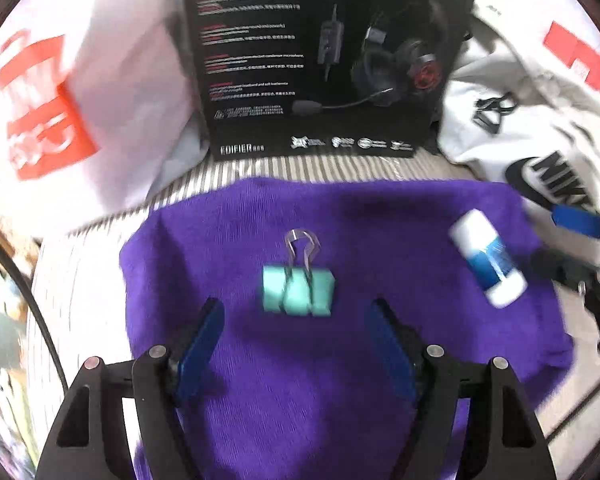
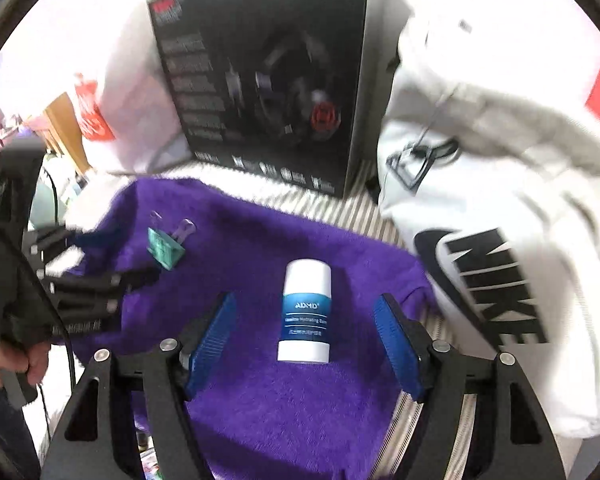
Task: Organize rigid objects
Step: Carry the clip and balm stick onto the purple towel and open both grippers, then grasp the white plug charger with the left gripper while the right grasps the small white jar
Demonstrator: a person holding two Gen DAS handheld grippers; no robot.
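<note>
Left tool [image 1: 296, 336] has its blue fingers [image 1: 198, 354] spread wide and empty, tilted downward; right tool [image 2: 306, 340] likewise spread wide, gripping nothing; a hand [image 2: 14, 360] grips the left tool's handle

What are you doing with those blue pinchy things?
A person holds a gripper in each hand over a purple cloth. The left gripper, open, lines up with a teal binder clip. The right gripper, open too, points at a white and blue stick lying on the cloth. Neither thing is grabbed yet.
</note>
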